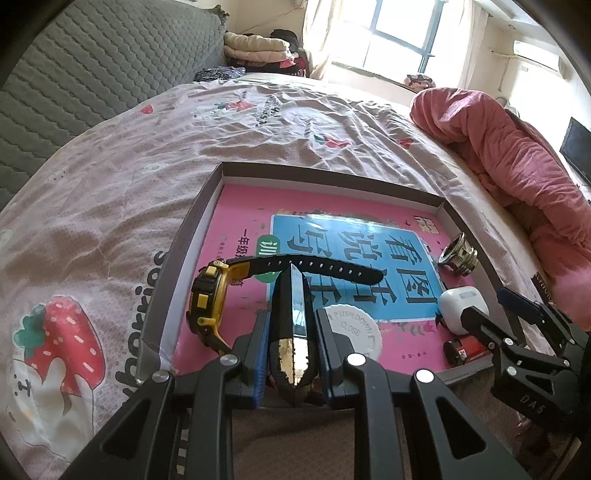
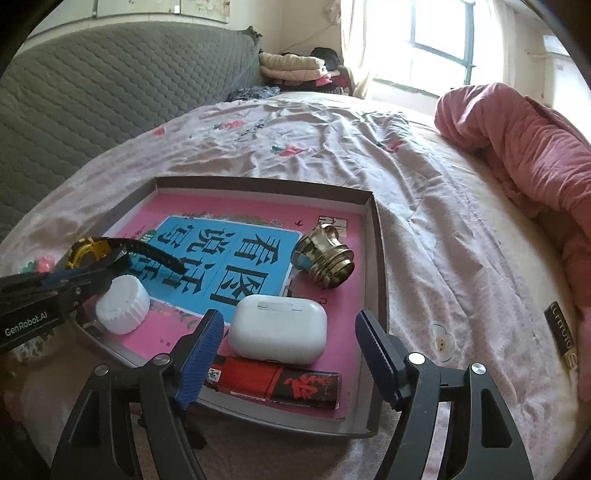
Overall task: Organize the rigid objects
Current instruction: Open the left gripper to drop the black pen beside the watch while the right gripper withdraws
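Between left fingers [image 1: 258,354]: black-gold bar [image 1: 290,332], clamped | tray [image 1: 192,236] beneath

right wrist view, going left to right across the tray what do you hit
watch → white cap → earbud case → metal fitting → tray right wall. The red and black box lies under the case, so its place is unclear.

home bedroom, bed [image 2: 332,155] with strawberry-print sheet, pink quilt [image 2: 524,147], curtained window [image 1: 399,33]
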Tool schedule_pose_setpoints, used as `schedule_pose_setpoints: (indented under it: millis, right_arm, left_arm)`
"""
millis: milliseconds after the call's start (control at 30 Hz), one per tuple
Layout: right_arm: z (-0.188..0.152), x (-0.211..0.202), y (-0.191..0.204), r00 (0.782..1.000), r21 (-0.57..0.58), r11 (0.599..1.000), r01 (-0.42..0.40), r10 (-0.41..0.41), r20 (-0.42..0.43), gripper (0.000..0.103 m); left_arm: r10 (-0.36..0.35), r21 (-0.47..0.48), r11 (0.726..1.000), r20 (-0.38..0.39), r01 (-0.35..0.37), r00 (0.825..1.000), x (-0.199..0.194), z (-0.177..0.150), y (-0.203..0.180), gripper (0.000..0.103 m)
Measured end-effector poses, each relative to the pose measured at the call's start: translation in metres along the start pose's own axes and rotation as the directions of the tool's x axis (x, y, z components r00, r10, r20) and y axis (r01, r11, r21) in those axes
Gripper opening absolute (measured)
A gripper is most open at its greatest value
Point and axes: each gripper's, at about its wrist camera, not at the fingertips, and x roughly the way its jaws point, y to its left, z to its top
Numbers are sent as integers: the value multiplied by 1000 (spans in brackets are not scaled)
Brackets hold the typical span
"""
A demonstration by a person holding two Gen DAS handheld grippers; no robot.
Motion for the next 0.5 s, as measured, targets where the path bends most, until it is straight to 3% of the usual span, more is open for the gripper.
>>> schedule_pose_setpoints:
  millis: [500]
  right_arm:
    - [1, -2, -2, 1000, 1, 1000, 11, -11, 17, 75]
  left_arm:
    - [0, -26, 1000, -9, 0, 1000, 1, 2, 1, 24]
